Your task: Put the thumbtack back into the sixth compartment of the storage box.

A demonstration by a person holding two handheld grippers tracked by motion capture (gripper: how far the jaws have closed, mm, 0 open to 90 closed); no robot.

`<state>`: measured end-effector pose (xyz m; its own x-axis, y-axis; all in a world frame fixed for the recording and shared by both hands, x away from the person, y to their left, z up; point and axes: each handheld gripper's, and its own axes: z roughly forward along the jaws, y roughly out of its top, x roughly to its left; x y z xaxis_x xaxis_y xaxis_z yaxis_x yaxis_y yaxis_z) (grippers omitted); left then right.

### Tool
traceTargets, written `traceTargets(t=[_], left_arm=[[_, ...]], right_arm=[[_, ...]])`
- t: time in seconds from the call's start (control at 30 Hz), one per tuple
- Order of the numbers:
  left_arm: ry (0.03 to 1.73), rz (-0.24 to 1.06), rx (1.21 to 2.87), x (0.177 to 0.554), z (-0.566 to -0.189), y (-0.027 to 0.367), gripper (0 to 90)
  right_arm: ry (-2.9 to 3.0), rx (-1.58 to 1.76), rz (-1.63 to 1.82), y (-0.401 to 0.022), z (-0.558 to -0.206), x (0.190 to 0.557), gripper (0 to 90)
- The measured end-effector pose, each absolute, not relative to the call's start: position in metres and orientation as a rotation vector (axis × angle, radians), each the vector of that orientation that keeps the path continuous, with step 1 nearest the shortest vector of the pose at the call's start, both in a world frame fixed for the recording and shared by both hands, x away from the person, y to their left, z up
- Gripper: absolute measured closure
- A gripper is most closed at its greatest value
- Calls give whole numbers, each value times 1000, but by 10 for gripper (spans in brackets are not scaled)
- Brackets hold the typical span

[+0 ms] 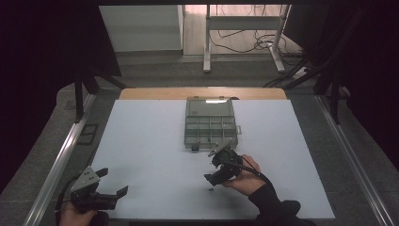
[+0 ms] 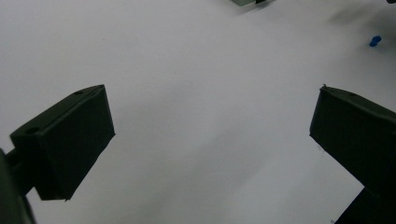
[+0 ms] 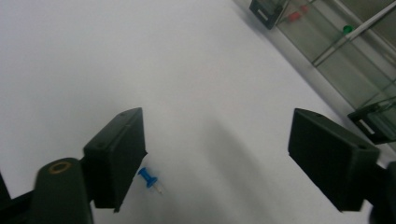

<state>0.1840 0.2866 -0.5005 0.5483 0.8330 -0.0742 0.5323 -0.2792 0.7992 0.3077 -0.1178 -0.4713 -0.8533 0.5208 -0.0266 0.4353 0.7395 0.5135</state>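
Note:
A small blue push pin (image 3: 149, 178) lies on the white table (image 1: 155, 150), just beside the left jaw in the right gripper view. From above, the push pin (image 1: 211, 189) is a dark speck below my right gripper (image 1: 212, 168). That right gripper (image 3: 215, 140) is open, with bare table between its jaws. A clear compartment box (image 1: 210, 123) stands open beyond it, and the box (image 3: 355, 51) holds small red and green items. My left gripper (image 1: 113, 181) rests at the near left corner, open and empty. From the left gripper (image 2: 210, 116), the push pin (image 2: 375, 41) lies far off.
Grey metal rails (image 1: 61, 160) run along both sides of the table. A wooden strip (image 1: 202, 92) borders its far edge. Beyond it stand a desk frame (image 1: 207, 42) and loose cables on the floor.

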Motion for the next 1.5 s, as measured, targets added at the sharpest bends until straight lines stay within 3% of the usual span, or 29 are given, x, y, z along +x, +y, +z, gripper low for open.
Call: traceTargets(t=[0.17, 0.4, 0.53, 0.87, 0.97, 1.5], left_arm=[[1103, 462, 1960, 184, -501, 287, 1], [1103, 462, 1961, 184, -500, 287, 1], [1102, 463, 1961, 184, -500, 286, 1], [1101, 464, 1963, 184, -500, 286, 1], [1099, 464, 1964, 184, -500, 286, 1], [1096, 466, 1968, 184, -501, 286, 1]], right_arm=[[2803, 756, 771, -122, -474, 298, 362], [2846, 727, 737, -122, -480, 290, 468], [2896, 681, 726, -122, -487, 286, 595], [2962, 616, 685, -115, -501, 285, 734], [2967, 579, 647, -114, -507, 284, 814], [2947, 671, 706, -119, -499, 289, 820]])
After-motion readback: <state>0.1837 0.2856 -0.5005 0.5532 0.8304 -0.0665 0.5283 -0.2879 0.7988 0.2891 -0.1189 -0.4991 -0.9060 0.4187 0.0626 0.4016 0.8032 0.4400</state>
